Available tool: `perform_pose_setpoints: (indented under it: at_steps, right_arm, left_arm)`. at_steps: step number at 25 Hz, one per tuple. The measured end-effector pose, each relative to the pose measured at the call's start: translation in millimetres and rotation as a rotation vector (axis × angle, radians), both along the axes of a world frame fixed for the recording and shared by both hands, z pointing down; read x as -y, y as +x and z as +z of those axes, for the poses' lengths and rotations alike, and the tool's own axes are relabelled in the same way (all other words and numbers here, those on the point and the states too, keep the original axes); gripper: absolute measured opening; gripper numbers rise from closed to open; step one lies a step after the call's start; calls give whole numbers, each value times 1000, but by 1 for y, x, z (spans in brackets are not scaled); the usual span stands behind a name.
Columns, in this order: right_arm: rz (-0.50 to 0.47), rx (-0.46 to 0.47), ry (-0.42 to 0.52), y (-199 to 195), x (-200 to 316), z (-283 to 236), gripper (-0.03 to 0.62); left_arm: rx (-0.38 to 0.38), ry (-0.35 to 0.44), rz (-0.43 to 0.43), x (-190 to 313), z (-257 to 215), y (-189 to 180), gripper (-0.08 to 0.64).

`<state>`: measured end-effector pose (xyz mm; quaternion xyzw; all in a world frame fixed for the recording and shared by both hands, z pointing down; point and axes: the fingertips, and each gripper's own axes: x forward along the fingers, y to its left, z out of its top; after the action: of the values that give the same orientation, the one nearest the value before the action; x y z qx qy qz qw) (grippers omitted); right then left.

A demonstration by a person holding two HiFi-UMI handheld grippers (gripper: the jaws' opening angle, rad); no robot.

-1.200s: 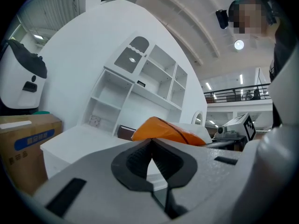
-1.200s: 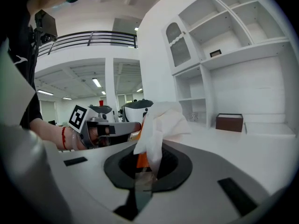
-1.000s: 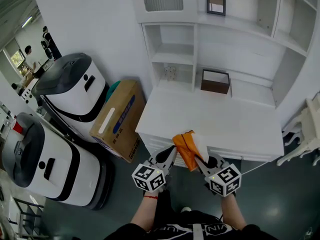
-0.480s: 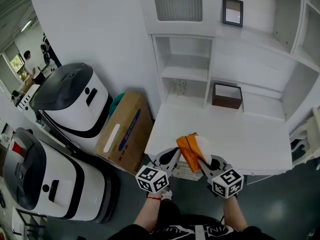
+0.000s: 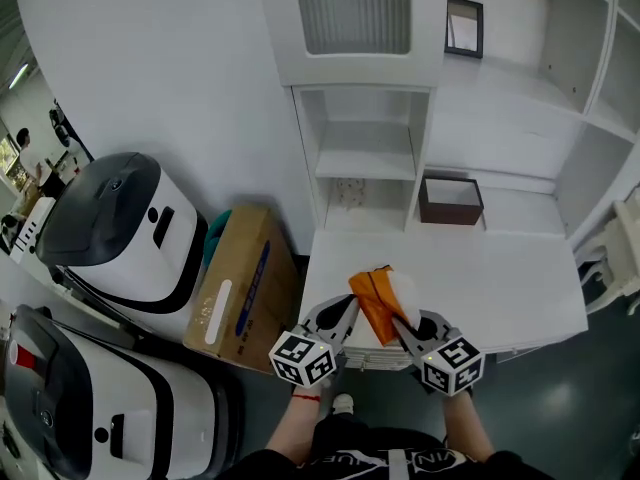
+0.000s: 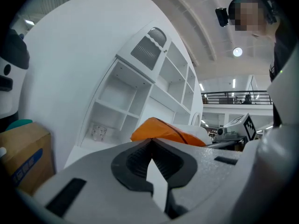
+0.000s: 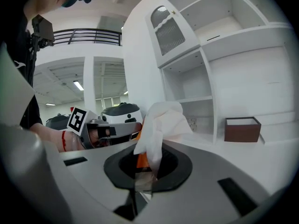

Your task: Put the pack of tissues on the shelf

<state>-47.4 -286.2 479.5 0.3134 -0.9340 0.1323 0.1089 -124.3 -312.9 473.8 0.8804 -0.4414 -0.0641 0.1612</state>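
One tall white shelf unit (image 5: 365, 163) is seen against the wall, with open compartments stacked above a broad white desk top (image 5: 490, 288) that is joined to it. Two bulky white-and-black machines (image 5: 115, 218) are parked on the floor to the left, one behind the other, and a brown cardboard box (image 5: 240, 283) is wedged between the nearer-to-the-wall machine and the desk's side. A dark brown open box (image 5: 450, 200) is set at the back of the desk, just beside the lower compartments, and a small dark picture frame (image 5: 463, 26) is stood on a ledge higher up. Over the desk's front edge both grippers are held close together. The left gripper (image 5: 345, 310) is shown with its jaws drawn together and nothing visibly between them; the pack lies just past their tips. The right gripper (image 5: 402, 324) is clenched on the pack of tissues (image 5: 372, 298), whose orange wrapper and white tissue are pinched between the pads (image 7: 140, 169). The pack is thus carried in the air above the desk front, well apart from the shelf compartments.
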Motion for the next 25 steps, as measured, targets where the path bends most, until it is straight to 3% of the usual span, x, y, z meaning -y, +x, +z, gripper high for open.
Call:
perform_pose_setpoints:
  at_steps: [7, 13, 20, 25]
  right_arm:
    - [56, 10, -3, -48, 31, -6, 16]
    - [69, -27, 20, -83, 56, -18, 15]
    - [111, -9, 10, -94, 89, -40, 15]
    - [129, 8, 3, -97, 118, -53, 15]
  left_arm:
    - [23, 22, 61, 29, -5, -39, 6]
    - [-8, 36, 48, 53, -11, -74, 6]
    - [-17, 21, 0, 82, -25, -86, 6]
    - [7, 34, 28, 95, -34, -81, 6]
